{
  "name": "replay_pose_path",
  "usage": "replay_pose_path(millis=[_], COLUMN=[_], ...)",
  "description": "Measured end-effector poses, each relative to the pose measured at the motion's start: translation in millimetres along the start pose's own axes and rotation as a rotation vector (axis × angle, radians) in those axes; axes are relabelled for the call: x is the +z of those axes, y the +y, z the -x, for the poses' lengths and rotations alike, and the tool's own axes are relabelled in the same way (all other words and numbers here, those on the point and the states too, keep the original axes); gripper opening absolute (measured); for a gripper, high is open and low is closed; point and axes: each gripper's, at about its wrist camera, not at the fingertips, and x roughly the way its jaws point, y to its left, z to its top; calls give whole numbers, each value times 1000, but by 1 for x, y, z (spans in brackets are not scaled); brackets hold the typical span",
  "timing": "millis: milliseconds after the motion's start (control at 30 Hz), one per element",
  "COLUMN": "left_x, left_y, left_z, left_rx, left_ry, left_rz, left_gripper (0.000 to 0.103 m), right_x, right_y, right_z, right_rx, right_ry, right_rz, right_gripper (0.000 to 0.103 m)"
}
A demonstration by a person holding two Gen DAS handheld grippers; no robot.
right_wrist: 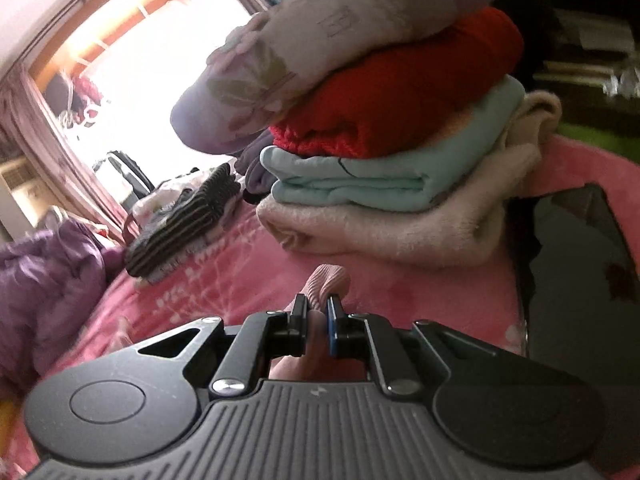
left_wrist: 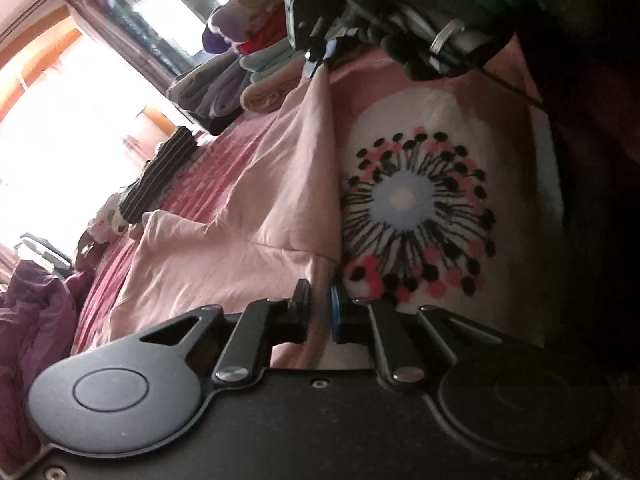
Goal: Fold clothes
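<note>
1. While the pink garment lies spread over the pink bedspread, the left gripper pinches one edge of it, jaws pressed onto a fold of the cloth.
2. Seen from the left wrist, the right gripper holds the far end of that same edge, lifting it into a taut ridge.
3. From the right wrist, the right gripper has its jaws closed on a ribbed pink fold.
4. Beside the garment, a flower print shows on the bed.
5. Just beyond stands a stack of folded clothes; a striped item lies farther off, and purple cloth lies to the left.
</note>
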Motion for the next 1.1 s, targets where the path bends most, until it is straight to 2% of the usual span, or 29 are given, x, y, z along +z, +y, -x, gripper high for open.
replay_pose_path(millis=[100, 133, 200, 233, 267, 300, 333, 400, 433, 600, 667, 733, 767, 833, 867, 900, 1000, 1100], left_x=[9, 12, 18, 19, 18, 16, 13, 12, 14, 17, 13, 12, 13, 11, 7, 1, -24, -39], left_y=[28, 36, 45, 47, 42, 32, 19, -7, -10, 12, 4, 4, 11, 25, 30, 35, 48, 58], left_z=[14, 16, 9, 1, -12, -26, -35, -32, -28, -9, -23, -19, -10, 12, 22, 30, 42, 45], left_rx=[-49, -44, 17, 40, 25, -21, -27, 52, 69, 58, 13, 4, -6, -30, -30, -16, 32, 71], left_ry=[-54, -75, -90, -81, -48, -3, 15, -14, -27, -102, -39, -46, -61, -108, -121, -121, -91, -78], left_rz=[175, 235, 359, 414, 433, 424, 380, 241, 226, 388, 371, 357, 384, 445, 464, 471, 500, 544], left_gripper=[8, 8, 8, 8, 8, 7, 2, 0, 0, 2, 2, 2, 3, 9, 14, 15, 15, 15], right_x=[-1, -1, -2, -3, -3, -4, -5, -6, -7, -9, -8, -7, -6, -3, -2, -2, -3, -14], right_y=[5, 6, 7, 8, 9, 10, 10, 12, 12, 16, 19, 21, 23, 23, 25, 26, 34, 51], right_z=[4, 5, 5, 4, 4, 3, 3, 2, 2, 1, 2, 8, 11, 19, 24, 28, 51, 69], right_rx=[-18, -26, -39, -45, -51, -57, -63, -76, -82, -117, -128, -145, -157, -161, -162, -163, -135, -26], right_ry=[-8, -12, -10, -10, -9, -8, -7, -6, -5, -10, -21, -47, -63, -81, -95, -110, -165, -153], right_rz=[56, 73, 92, 102, 112, 122, 132, 151, 161, 196, 207, 227, 240, 254, 269, 285, 317, 341], right_gripper=[12, 12, 12, 12, 12, 12, 12, 12, 12, 15, 17, 22, 23, 24, 24, 24, 24, 24])
